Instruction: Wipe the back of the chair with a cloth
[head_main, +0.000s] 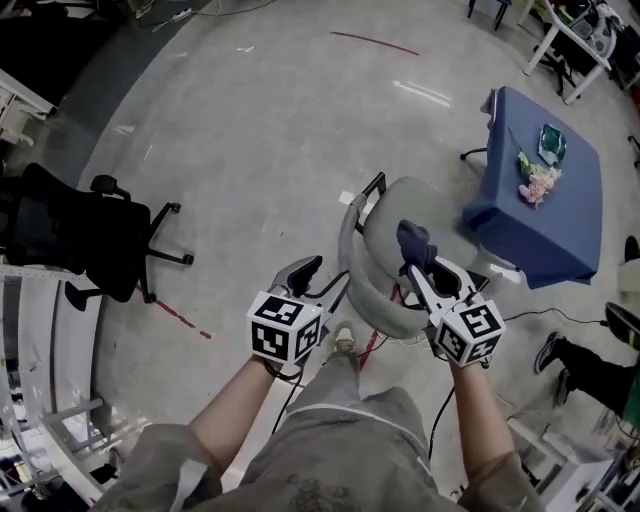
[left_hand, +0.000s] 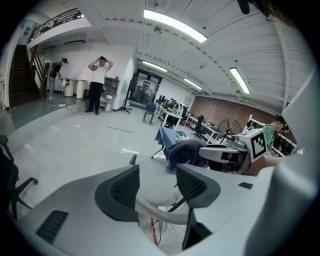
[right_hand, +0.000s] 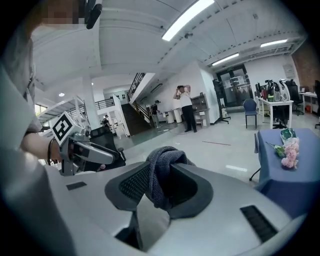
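A light grey chair (head_main: 385, 250) stands on the floor right in front of me, seen from above. My right gripper (head_main: 418, 262) hangs over its back, shut on a bunched dark grey-blue cloth (head_main: 414, 241). In the right gripper view the cloth (right_hand: 162, 167) fills the gap between the jaws of that gripper (right_hand: 165, 187). My left gripper (head_main: 305, 272) is at the chair's left rim. In the left gripper view it (left_hand: 157, 187) is open, with the chair's curved rim (left_hand: 160, 207) showing in the gap. Whether the pads touch the rim cannot be told.
A table under a blue cover (head_main: 545, 200) with pink flowers (head_main: 538, 183) stands to the right of the chair. A black office chair (head_main: 80, 235) is at the left, with white shelving (head_main: 30, 330) below it. Cables (head_main: 370, 350) lie under the chair. Someone's legs (head_main: 590, 365) show at the right.
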